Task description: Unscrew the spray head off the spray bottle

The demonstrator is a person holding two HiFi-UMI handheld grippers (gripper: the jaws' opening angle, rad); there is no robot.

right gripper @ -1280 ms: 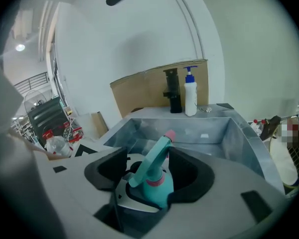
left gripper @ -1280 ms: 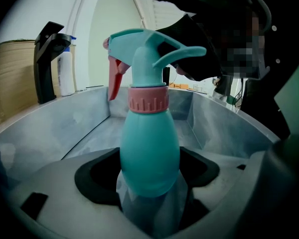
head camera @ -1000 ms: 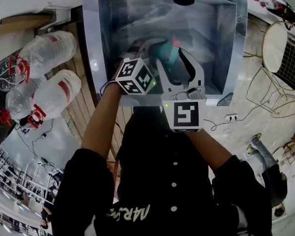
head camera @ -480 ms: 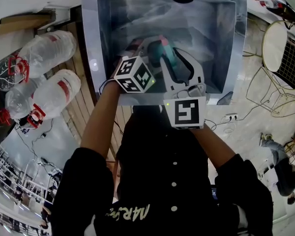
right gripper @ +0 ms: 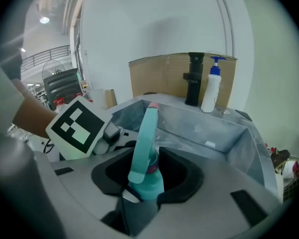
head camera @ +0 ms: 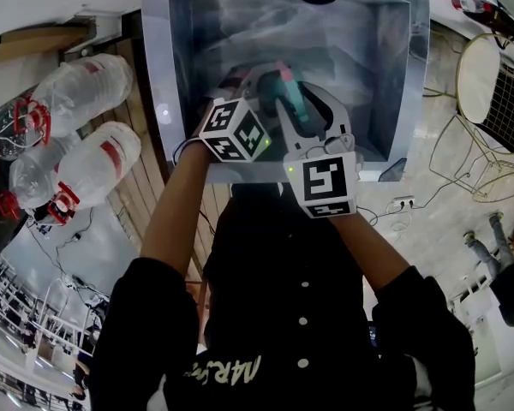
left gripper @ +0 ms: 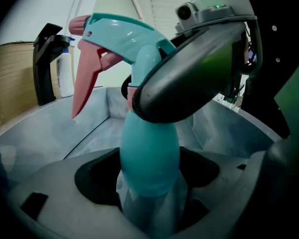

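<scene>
Two holds: left jaws clamp the bottle (left gripper: 149, 158); right jaws, just eased wider, hug the spray head (right gripper: 142, 138); squeeze before you twist.

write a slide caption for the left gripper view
Left gripper clamps the teal plastic spray bottle over a grey metal sink, pink-triggered spray head still on.

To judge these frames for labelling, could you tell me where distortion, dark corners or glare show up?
Head view: fisheye bends the sink rim; light even. Left gripper view: black corners, bright wall behind the spray bottle. Right gripper view: black corners, bottle sharp, a ceiling lamp glares upper left.
</scene>
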